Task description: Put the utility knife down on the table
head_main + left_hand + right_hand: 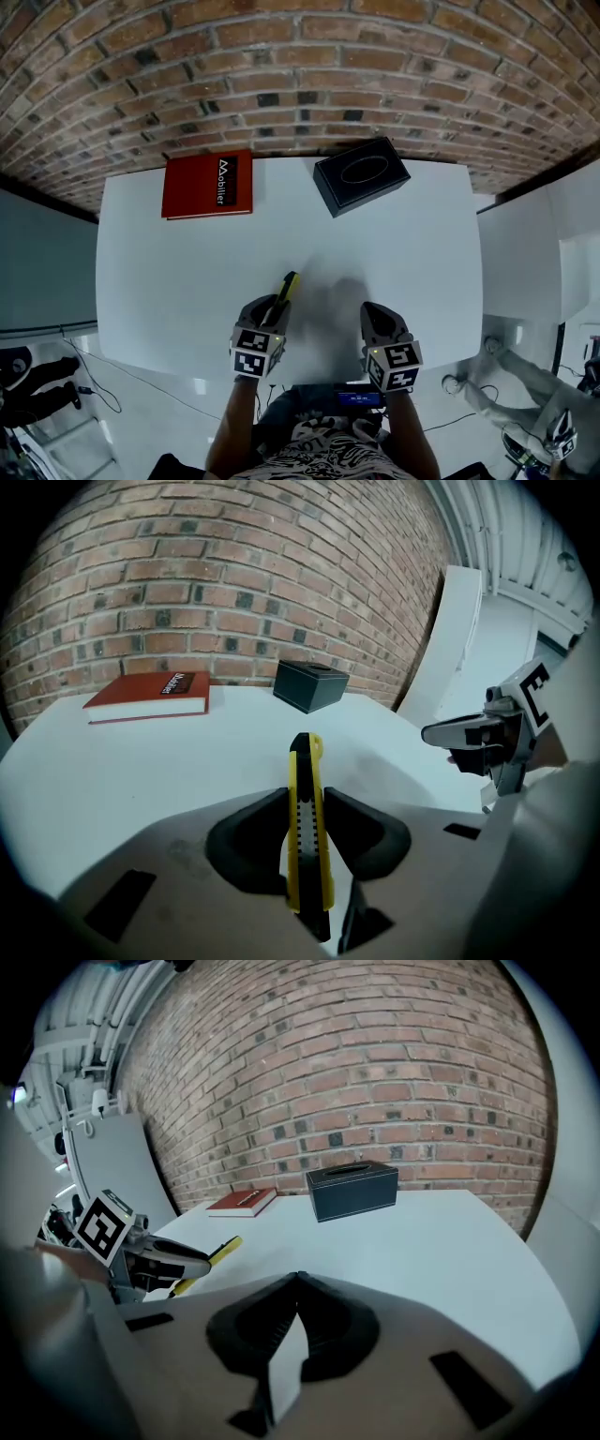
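The yellow-and-black utility knife [306, 846] is clamped in the left claw [307, 796], long axis along the jaws, tip slanted toward the white table [141, 761]; the right claw [298, 1283] is closed, empty.

1. White surface [169, 300], far edge against a brick wall [300, 75].
2. Red book [207, 185], flat near that edge, well ahead and left of the left jaws.
3. Black box [361, 175], well ahead of the right jaws, apart from the book.
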`<state>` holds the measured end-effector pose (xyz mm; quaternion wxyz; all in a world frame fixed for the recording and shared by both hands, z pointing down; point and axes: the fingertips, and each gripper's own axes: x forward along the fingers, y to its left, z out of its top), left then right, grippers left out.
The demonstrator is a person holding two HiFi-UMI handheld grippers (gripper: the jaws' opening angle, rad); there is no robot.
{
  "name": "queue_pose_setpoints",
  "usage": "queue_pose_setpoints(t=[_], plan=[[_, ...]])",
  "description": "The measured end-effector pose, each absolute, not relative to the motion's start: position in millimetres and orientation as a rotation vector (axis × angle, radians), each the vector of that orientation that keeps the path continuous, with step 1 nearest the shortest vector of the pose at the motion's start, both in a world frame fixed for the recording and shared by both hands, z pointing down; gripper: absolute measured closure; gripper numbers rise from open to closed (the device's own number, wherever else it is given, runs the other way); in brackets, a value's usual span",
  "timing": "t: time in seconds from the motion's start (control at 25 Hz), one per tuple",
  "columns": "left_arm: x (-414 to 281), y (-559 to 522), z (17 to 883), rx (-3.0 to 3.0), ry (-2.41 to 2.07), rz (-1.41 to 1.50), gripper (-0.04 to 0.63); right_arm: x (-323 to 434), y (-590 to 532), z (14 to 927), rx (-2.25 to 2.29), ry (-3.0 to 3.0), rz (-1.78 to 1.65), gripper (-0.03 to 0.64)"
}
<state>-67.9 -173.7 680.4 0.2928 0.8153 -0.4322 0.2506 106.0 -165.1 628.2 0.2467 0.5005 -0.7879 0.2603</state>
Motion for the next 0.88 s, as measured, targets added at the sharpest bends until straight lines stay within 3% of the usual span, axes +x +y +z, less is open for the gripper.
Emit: queue_pose_setpoints(t=[0.88], plan=[[-67, -178, 725, 2.188, -1.096, 0.910, 0.471, 108, -189, 647, 1.330, -2.097, 0.727, 0.617]])
